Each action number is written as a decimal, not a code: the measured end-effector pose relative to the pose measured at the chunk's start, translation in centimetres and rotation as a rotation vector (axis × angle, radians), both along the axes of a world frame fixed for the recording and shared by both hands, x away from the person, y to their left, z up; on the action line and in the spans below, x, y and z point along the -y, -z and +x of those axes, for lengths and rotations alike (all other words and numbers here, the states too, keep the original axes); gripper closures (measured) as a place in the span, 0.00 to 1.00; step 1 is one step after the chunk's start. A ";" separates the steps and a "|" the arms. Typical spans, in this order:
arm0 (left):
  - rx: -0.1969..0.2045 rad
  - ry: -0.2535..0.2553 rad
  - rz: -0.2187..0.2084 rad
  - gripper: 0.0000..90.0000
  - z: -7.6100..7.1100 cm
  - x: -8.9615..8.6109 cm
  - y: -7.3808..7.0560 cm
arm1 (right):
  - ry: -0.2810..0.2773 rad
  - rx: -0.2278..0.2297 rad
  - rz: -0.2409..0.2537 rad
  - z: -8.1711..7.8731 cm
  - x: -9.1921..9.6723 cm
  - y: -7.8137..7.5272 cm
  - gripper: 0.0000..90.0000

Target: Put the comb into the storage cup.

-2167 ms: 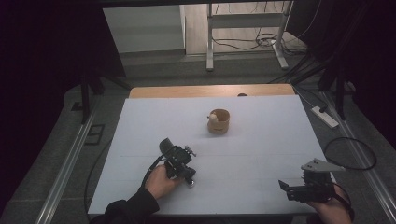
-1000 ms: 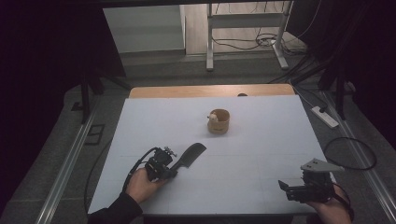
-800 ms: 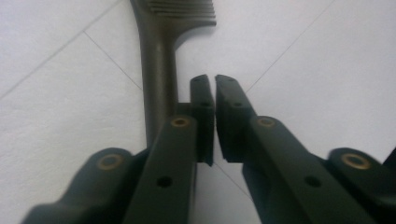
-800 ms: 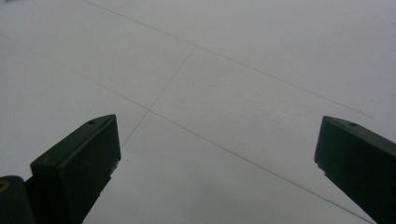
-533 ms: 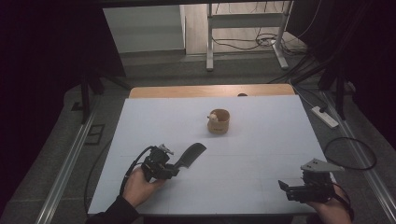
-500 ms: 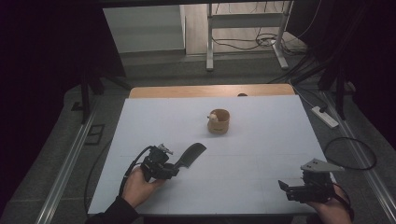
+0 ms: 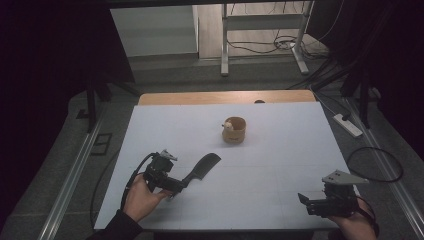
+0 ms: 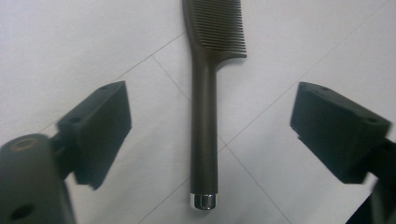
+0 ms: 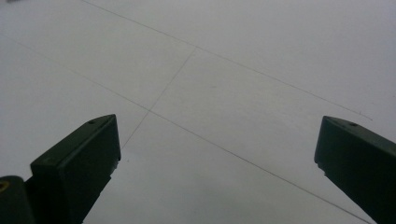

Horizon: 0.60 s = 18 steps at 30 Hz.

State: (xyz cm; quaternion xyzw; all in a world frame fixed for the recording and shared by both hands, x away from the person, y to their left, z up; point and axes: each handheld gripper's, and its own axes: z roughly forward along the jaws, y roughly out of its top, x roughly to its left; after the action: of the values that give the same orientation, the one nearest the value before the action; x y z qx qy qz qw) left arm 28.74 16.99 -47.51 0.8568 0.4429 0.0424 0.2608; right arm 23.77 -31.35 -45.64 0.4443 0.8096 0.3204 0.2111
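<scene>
The white table takes up most of the scene, with a small wooden cup standing near its middle, well apart from everything else. A dark comb lies flat on the near left part of the table, its handle end just at the left gripper. Its long axis runs on a slant, handle toward the person, toothed head pointing away and to the right, roughly toward the cup.

From the left gripper view, the comb's handle lies straight down the middle between the jaws, which have just been opening and now stand wide, touching nothing. This looks like a release; to finish it cleanly, I'd say lift straight back along the handle, so neither jaw clips it and spins the comb.

The right gripper rests at the near right edge, jaws spread wide over bare table, holding nothing.
</scene>
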 end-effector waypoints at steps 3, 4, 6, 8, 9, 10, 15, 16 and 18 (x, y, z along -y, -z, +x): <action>-0.014 0.009 0.007 0.06 0.1 -0.3 0.1 | 0.000 0.000 0.000 0.0 0.0 0.0 0.00; -0.020 0.010 0.009 0.06 0.2 -0.4 0.1 | 0.000 -0.001 0.000 0.0 0.0 0.0 0.00; -0.029 0.013 0.015 0.03 0.3 -0.6 0.1 | -0.001 -0.001 0.000 0.0 0.0 0.0 0.00; -0.027 0.015 0.027 0.01 0.3 -0.7 0.1 | -0.001 -0.001 0.000 0.0 0.0 0.0 0.00; -0.020 0.018 0.033 0.00 0.3 -0.7 0.0 | -0.001 0.000 0.000 0.0 0.0 0.0 0.00; -0.013 0.019 0.039 0.00 0.3 -0.7 -0.1 | -0.001 0.000 0.000 0.0 0.0 0.0 0.00; 0.034 0.027 0.065 0.00 0.2 -0.7 -0.3 | -0.002 0.000 0.003 0.0 0.0 0.0 0.00; 0.037 0.026 0.064 0.00 0.2 -0.7 -0.3 | -0.003 0.002 0.004 0.0 0.0 0.0 0.00; 0.041 0.029 0.064 0.00 0.2 -0.7 -0.3 | -0.007 0.007 0.007 -0.1 0.1 -0.1 0.00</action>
State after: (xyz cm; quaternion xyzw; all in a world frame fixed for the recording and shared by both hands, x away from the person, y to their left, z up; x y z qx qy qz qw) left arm 28.98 17.70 -47.21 0.8698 0.4235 0.0704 0.2432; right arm 23.66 -31.41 -45.57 0.4409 0.8095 0.3253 0.2111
